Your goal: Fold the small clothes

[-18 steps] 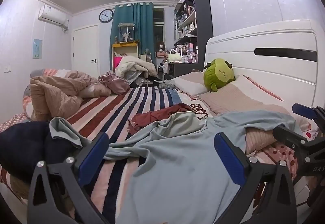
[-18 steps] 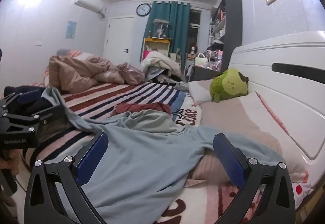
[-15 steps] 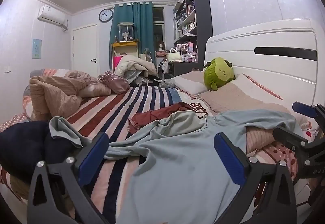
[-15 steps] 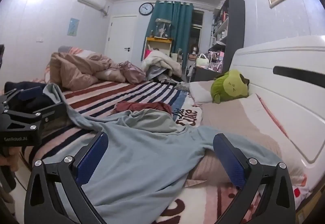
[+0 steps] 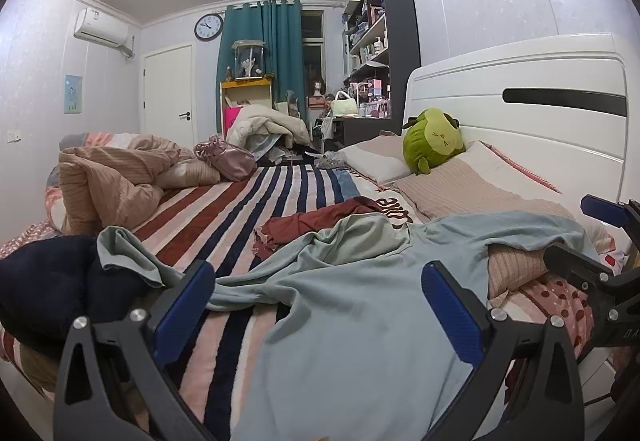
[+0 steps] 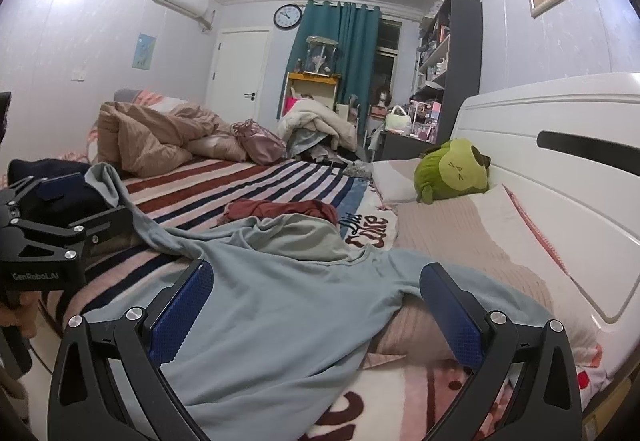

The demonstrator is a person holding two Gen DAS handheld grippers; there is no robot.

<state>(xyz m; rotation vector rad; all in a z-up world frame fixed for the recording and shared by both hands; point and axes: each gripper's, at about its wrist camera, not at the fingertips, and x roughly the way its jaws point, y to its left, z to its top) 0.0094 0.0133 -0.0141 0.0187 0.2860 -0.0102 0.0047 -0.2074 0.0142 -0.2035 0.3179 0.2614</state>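
A light blue long-sleeved shirt (image 5: pixel 352 321) (image 6: pixel 272 313) lies spread and rumpled on the striped blanket (image 5: pixel 240 209). One sleeve runs left over a dark navy garment (image 5: pixel 44 281) (image 6: pixel 36 165), the other drapes right over a pillow (image 6: pixel 460 233). A dark red garment (image 5: pixel 320 221) (image 6: pixel 280 209) lies crumpled just behind the shirt. My left gripper (image 5: pixel 316 281) hovers open above the shirt's body, holding nothing. My right gripper (image 6: pixel 316 277) is open too, above the shirt near its right shoulder. Each gripper shows at the edge of the other's view: right gripper (image 5: pixel 588 233), left gripper (image 6: pixel 84 201).
A green plush toy (image 5: pixel 434 145) (image 6: pixel 452 169) rests on the pillows by the white headboard (image 5: pixel 520 101). A bunched beige duvet (image 5: pixel 108 181) and a pink bag (image 5: pixel 228 161) lie at the far left of the bed. A hand (image 6: pixel 16 313) grips the left tool's handle.
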